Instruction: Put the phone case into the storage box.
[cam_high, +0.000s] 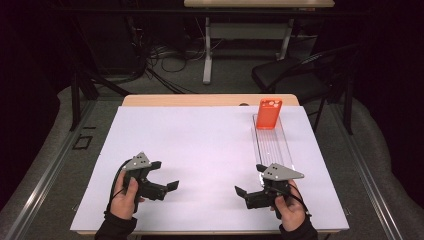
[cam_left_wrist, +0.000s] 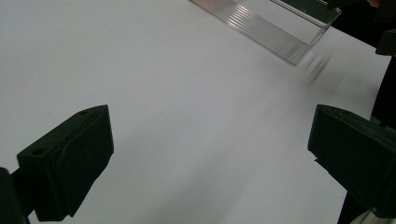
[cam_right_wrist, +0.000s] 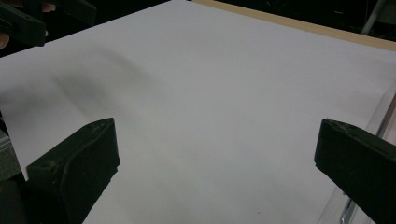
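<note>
- High view: a person sits at the near edge of the table, which is covered by a white sheet. Each hand holds a gripper low over the sheet. The left gripper and the right gripper both have their jaws wide apart with nothing between them, and they point inward toward each other, which looks like a ready stance. A clear tray lies lengthwise on the right side, just ahead of the right gripper. An orange phone stands propped at the tray's far end, well apart from both grippers. I'd guess it is set there so that it is easy to take by its sides.
- Left gripper view: the jaws stand apart over bare sheet. The near end of the tray crosses the top of the picture, with part of the right gripper dark at the right edge beyond it.
- Right gripper view: the jaws again stand apart and hold nothing. The tray's edge runs beside the right-hand jaw, so this gripper is the better placed for reaching the phone.
</note>
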